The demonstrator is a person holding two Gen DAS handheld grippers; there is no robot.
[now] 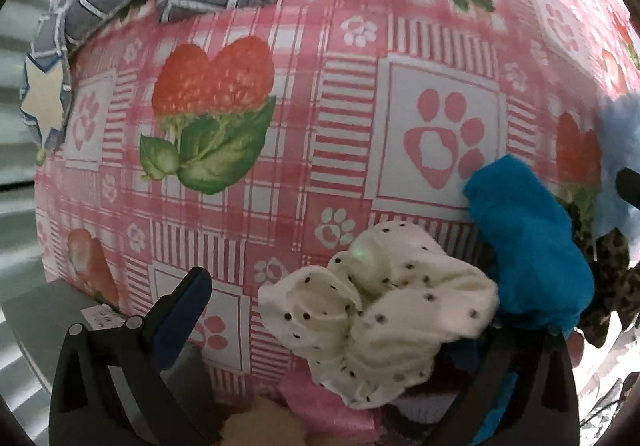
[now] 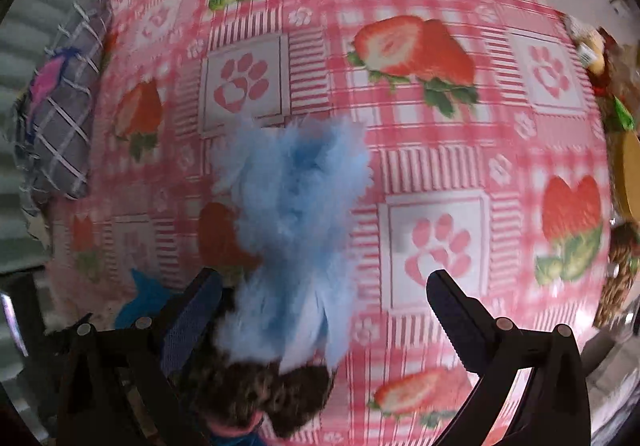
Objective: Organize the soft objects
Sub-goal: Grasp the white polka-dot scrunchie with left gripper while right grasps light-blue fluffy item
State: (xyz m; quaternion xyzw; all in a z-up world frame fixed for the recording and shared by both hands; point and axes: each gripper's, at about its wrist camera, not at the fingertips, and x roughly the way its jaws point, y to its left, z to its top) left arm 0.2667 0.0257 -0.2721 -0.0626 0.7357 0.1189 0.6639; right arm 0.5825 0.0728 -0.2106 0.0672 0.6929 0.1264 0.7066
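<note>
While both grippers hover over the strawberry tablecloth (image 1: 280,166): left gripper (image 1: 340,310) spread wide, cream dotted scrunchie (image 1: 384,310) between its fingers, ungripped; right gripper (image 2: 324,294) equally wide, pale-blue fluffy scrunchie (image 2: 292,214) lying lengthwise toward its left finger

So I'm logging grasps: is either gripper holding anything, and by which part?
Both sets of fingers are spread; neither left gripper nor right gripper visibly holds anything.

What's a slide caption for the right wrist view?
Open right claw over a strawberry-print tablecloth, a fluffy light-blue piece between its fingers.
</note>
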